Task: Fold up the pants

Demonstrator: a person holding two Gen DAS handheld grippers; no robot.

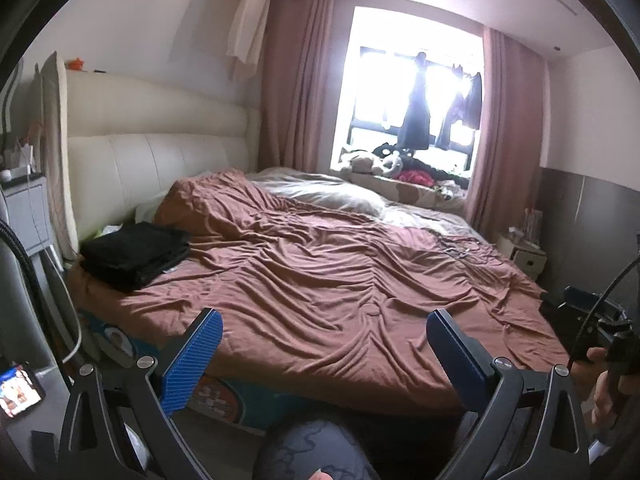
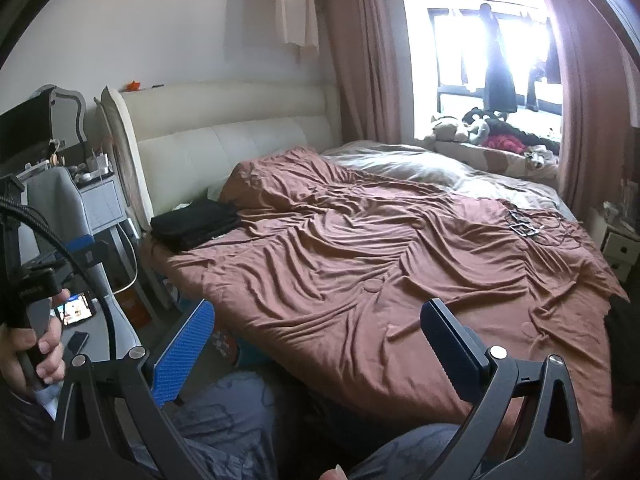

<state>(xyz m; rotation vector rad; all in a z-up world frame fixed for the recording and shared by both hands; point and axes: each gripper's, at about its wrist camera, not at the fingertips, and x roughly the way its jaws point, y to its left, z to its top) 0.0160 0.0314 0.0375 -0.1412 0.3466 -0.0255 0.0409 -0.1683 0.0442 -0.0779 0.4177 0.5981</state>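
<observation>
I had both units held back off the near edge of the bed, w/ the rust-brown wrinkled duvet spread in front of me. The pants, a black folded fabric stack, lay at the far-left corner of the bed near the cream padded headboard, well apart from both tools. From the left hand-held gripper the stack sat up and to the left; from the right hand-held gripper it was also up-left, and looked farther off. So I judged the left hand the nearer one for any reach. The stack's long axis ran roughly diagonal, from the headboard side toward the bed's left edge, though fisheye bend made that approx. Left unit: blue-padded fingers spread wide apart, nothing between them, touching nothing. Right unit: same, fingers wide apart, empty, hovering above my knees and the bed edge. The black stack already looked folded; whether another pair waited elsewhere I couldn't tell. A dark shape at the right rim of the right view was too cut off to ID.
</observation>
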